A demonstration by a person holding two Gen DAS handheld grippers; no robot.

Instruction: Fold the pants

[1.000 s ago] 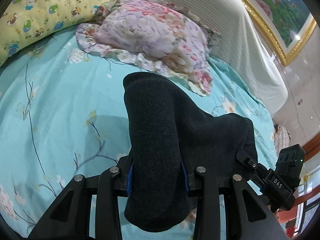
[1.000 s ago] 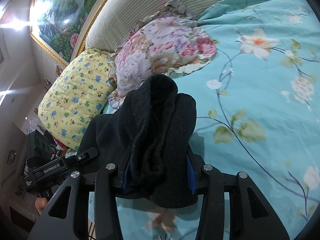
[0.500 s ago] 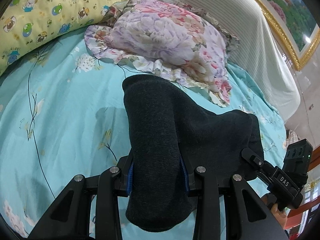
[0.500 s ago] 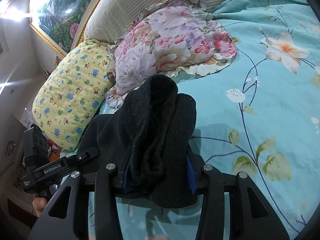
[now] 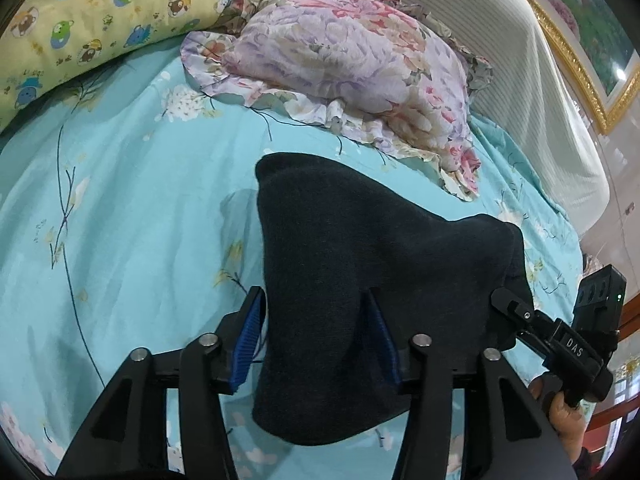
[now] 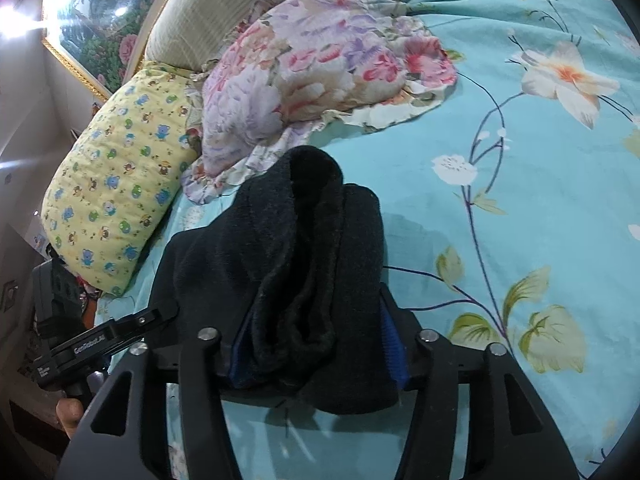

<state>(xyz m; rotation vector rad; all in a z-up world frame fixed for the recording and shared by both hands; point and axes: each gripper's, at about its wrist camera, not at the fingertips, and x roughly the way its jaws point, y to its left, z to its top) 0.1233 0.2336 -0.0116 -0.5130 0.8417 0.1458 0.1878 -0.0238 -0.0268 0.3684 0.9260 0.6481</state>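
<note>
Left wrist view: the left gripper, jaws opening, has the dark pants draped between its blue pads, a gap showing at the left pad. The pants hang above the turquoise bedsheet, near the floral pillow. Right wrist view: the right gripper, jaws likewise opening, straddles bunched pants; yellow pillow far left.

Flowered turquoise bed bearing pillows

Bedsheet open — pillows block ahead.
</note>
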